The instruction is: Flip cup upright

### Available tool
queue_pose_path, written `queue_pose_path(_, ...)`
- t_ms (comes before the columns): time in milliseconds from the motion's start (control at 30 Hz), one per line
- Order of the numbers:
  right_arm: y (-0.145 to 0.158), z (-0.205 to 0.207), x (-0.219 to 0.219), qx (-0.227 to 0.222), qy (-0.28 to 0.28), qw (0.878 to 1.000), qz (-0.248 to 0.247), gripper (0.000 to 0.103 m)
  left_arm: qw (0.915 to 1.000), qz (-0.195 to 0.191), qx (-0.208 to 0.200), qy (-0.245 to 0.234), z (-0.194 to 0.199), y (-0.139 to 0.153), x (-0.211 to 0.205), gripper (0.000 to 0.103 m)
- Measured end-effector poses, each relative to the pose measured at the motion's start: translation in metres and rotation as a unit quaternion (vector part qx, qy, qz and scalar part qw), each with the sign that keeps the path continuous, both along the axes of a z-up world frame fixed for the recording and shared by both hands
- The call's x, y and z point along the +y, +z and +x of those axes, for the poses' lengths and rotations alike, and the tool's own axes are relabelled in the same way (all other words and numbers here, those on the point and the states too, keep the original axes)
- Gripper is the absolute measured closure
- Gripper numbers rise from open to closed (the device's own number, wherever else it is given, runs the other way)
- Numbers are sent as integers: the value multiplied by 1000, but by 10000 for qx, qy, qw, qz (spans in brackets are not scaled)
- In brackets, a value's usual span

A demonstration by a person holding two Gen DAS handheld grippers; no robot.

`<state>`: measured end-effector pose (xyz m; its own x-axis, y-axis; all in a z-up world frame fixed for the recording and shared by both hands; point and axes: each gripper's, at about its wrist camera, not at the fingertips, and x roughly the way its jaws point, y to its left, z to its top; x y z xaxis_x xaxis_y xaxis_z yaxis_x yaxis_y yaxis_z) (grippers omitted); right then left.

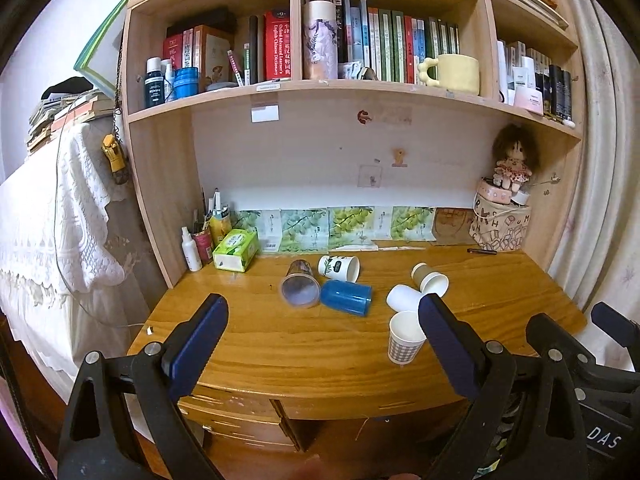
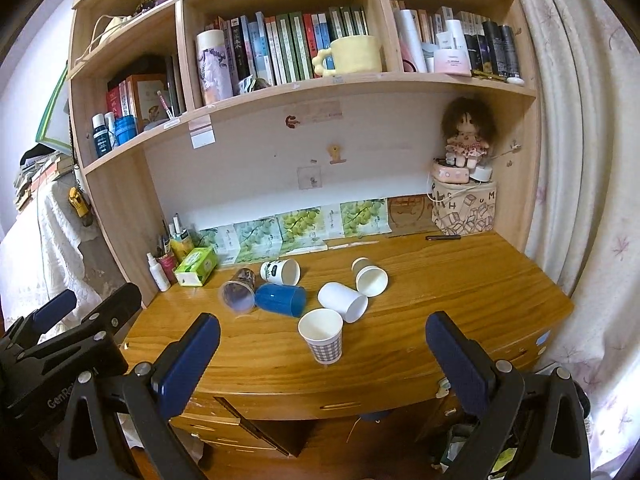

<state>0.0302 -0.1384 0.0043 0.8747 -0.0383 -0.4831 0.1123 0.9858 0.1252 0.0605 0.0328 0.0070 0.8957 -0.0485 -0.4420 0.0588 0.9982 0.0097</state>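
Note:
Several cups lie on the wooden desk [image 2: 460, 280]. A checked paper cup [image 2: 323, 336] [image 1: 404, 338] stands upright near the front. On their sides lie a white cup [image 2: 342, 302] [image 1: 402, 298], a brown paper cup [image 2: 370, 276] [image 1: 430, 278], a blue plastic cup [image 2: 280, 299] [image 1: 346, 297], a clear cup [image 2: 239, 290] [image 1: 300, 285] and a white leaf-print cup [image 2: 280, 272] [image 1: 339, 268]. My left gripper [image 1: 324, 310] and right gripper [image 2: 322, 330] are both open and empty, held in front of the desk's front edge.
A green tissue box [image 2: 197, 266], a spray bottle [image 2: 158, 272] and a pen holder [image 2: 168, 258] stand at the desk's back left. A patterned bag with a doll [image 2: 464, 208] stands at the back right. Shelves of books hang above. A curtain [image 2: 580, 200] is on the right.

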Motion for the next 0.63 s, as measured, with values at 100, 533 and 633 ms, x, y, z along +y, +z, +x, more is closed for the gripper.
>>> queue_pose_path(100,0,1,0,0,-7,10000,4,0,10000,-6,5,-6,1,0,-1,6)
queue_pose_path(533,-1,17,4,67,176,9998,28,0,9999,-56,79,113,17,1,8,6)
queue_pose_path(633,-1,21,9,93,239,9997,-7,0,9998,-87,118,143,18,-1,12,6)
